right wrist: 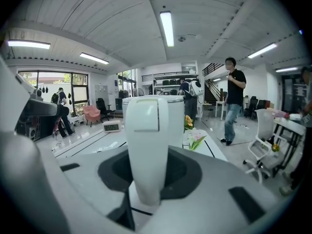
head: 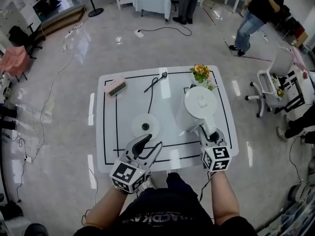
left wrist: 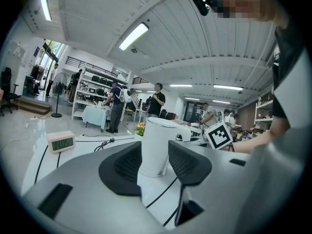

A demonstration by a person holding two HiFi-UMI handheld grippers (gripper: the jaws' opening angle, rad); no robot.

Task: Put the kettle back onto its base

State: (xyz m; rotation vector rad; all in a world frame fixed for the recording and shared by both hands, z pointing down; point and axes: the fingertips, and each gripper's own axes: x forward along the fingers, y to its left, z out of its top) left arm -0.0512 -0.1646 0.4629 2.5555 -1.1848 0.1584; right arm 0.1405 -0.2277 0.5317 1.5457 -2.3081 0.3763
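The white kettle (head: pixel 200 104) stands on the white table (head: pixel 110 154), right of centre, with its handle toward me. My right gripper (head: pixel 207 131) is shut on that handle (right wrist: pixel 146 145), which fills the gap between the dark pads. The round white base (head: pixel 145 126), with a dark centre pin, lies to the kettle's left with nothing on it. Just below the base, my left gripper (head: pixel 149 144) holds its jaws apart, fingertips at the base's near edge and pressing on nothing. In the left gripper view the kettle (left wrist: pixel 158 145) shows beyond the gap between the jaws.
A pink clock (head: pixel 115 87) lies at the table's back left and a black plug and cord (head: pixel 156 81) at the back middle. A flower pot (head: pixel 201 73) stands just behind the kettle. A white chair (head: pixel 269 85) is to the right. People stand farther off.
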